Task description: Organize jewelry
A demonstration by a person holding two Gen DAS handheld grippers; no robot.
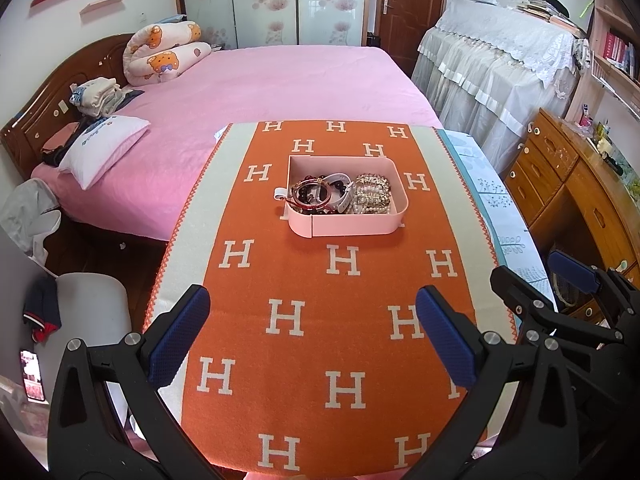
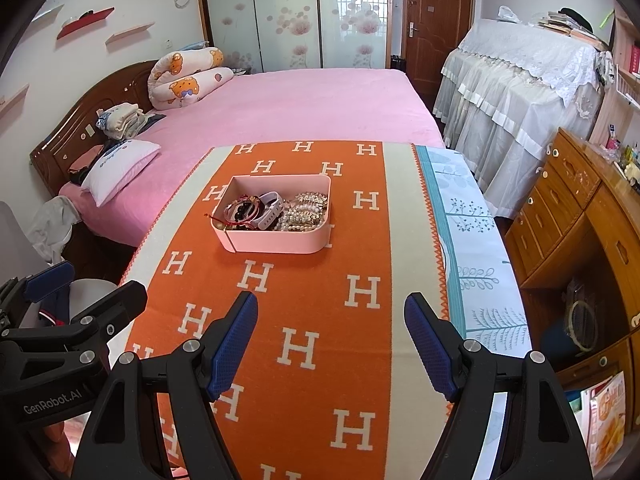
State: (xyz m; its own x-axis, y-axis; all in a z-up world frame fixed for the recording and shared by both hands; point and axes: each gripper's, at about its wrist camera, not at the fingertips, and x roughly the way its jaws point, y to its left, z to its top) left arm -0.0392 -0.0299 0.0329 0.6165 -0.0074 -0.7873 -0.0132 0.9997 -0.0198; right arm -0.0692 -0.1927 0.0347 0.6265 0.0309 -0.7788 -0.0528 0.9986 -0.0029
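Observation:
A pale pink tray stands on the orange cloth with white H letters, toward the far half of the table. Inside lie a dark beaded bracelet, a white watch strap and a heap of pearl and gold bracelets. My left gripper hovers open over the near cloth, well short of the tray, nothing between its blue pads. My right gripper is likewise open and empty, also short of the tray. Each gripper shows at the other view's edge: the right gripper, the left gripper.
A pink bed lies beyond the table's far edge. A wooden dresser stands to the right, a lace-covered cabinet behind it. A floral cloth covers the table's right side. A white chair sits at the left.

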